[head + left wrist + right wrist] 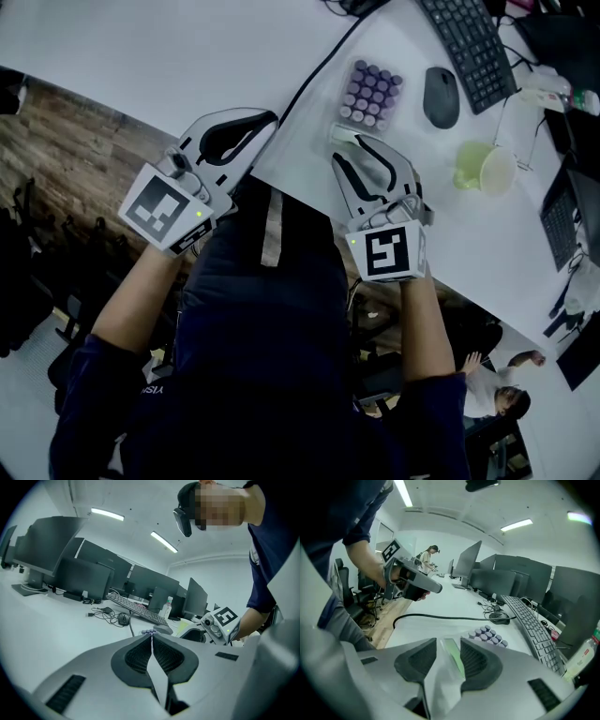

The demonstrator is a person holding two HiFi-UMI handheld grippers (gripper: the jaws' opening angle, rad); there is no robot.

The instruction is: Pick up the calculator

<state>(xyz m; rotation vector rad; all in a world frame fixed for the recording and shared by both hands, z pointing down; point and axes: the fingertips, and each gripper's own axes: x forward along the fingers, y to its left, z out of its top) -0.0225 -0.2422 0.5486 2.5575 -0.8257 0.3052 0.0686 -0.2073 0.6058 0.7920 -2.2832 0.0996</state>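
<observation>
Head view: pale slim calculator with round purple keys (370, 92) flat on the white desk (187, 47), near the front edge, beside a black cable (317, 70) and short of a dark computer mouse (441, 97); right gripper (354, 141) set over its near end; left gripper (265, 120) idle at the desk edge, apart from the calculator. Left gripper view: left gripper (151, 638) with pads pressed together, nothing between them. Right gripper view: right gripper (448, 644) with jaws a moderate way apart, straddling the green display strip (453, 660) at the near end of the calculator (488, 635); purple keys in tidy rows just beyond the tips; firm pad contact not evident. Step in hand, by judgement: the grasp itself, lift not yet begun. Next move: closing squarely on the two long sides, then a level rise, with care against tilt or slip of a thin, smooth case gripped at one end.
</observation>
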